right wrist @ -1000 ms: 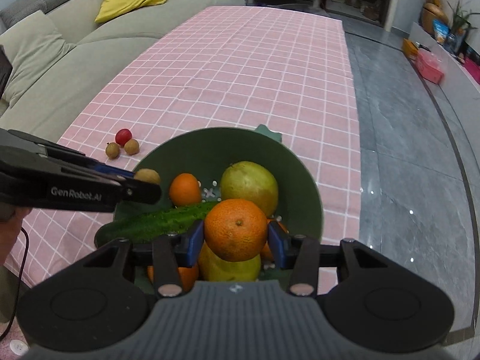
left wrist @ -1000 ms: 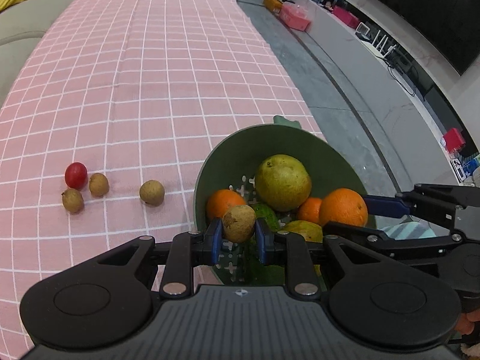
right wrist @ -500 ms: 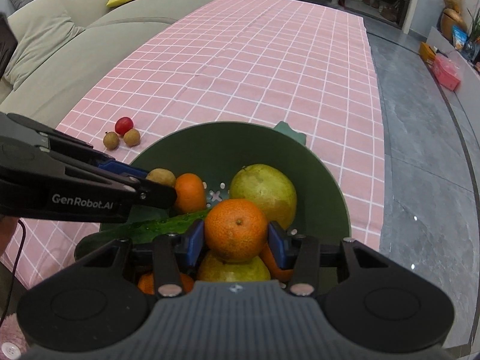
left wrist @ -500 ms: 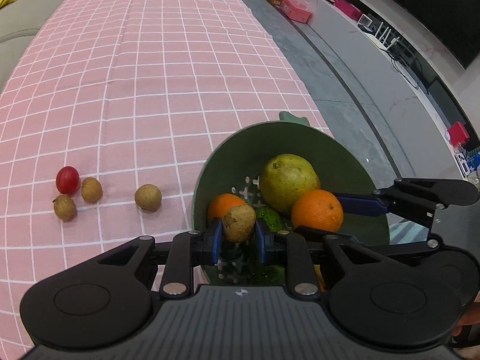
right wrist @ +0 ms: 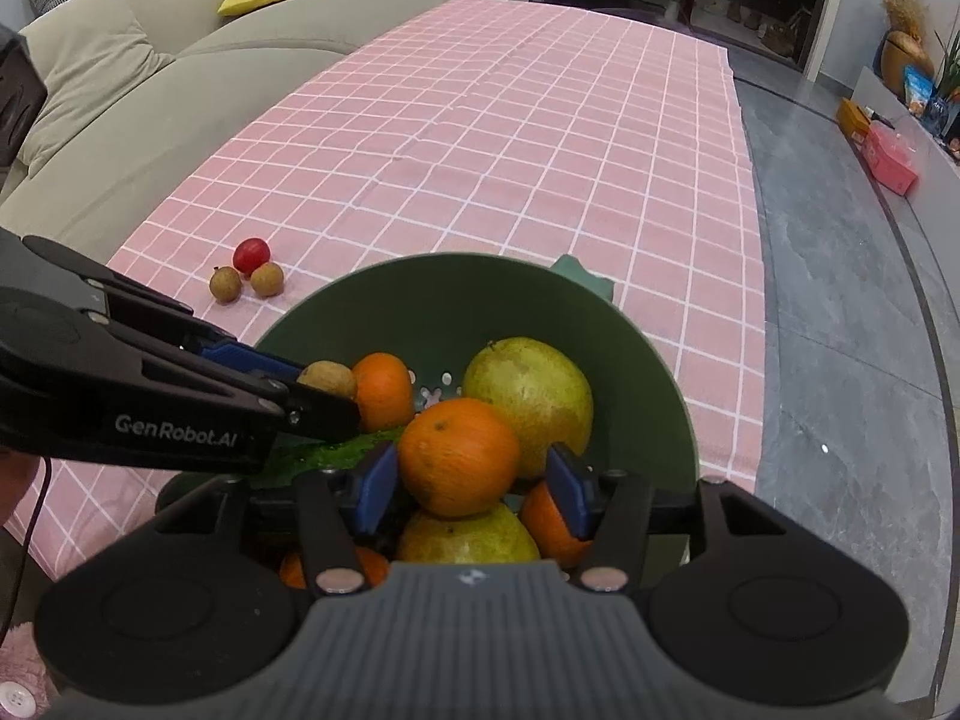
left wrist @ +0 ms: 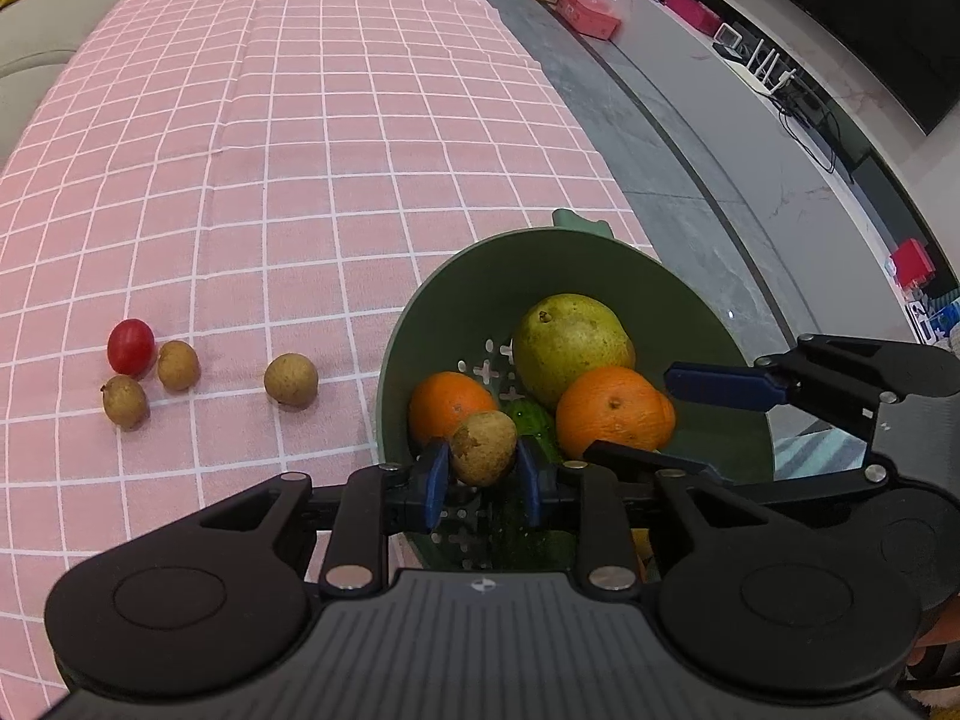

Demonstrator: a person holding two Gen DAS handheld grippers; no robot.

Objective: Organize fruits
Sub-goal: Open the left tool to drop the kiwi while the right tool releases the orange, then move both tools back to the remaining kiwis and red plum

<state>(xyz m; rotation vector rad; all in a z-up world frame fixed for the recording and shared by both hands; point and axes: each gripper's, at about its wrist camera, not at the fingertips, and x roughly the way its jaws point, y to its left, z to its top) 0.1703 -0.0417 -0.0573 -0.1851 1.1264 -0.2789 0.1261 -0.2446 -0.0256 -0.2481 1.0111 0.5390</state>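
Note:
A green colander bowl (left wrist: 540, 240) (right wrist: 450, 264) holds a pear (left wrist: 573, 348), oranges and a cucumber (left wrist: 531, 420). My left gripper (left wrist: 483, 468) hangs over its near left side. Its jaws are opening, and a brown longan (left wrist: 483, 447) (right wrist: 327, 381) sits between the blue pads with slim gaps. My right gripper (right wrist: 474, 480) is over the fruit pile, and its jaws are opening too. An orange (right wrist: 459, 456) (left wrist: 612, 411) rests on the pile between them, clear of the right pad. On the cloth lie three longans (left wrist: 291, 380) and a red cherry tomato (left wrist: 130, 346).
The pink checked tablecloth (left wrist: 300, 150) stretches far ahead. The table's right edge drops to a grey floor (right wrist: 840, 300) just beyond the bowl. A beige sofa (right wrist: 120, 90) with a yellow cushion runs along the left. A person's hand (right wrist: 18, 480) holds the left gripper.
Both pairs of jaws have widened. The orange has come free of the right pads and sits on the pile. The longan stays between the left pads.

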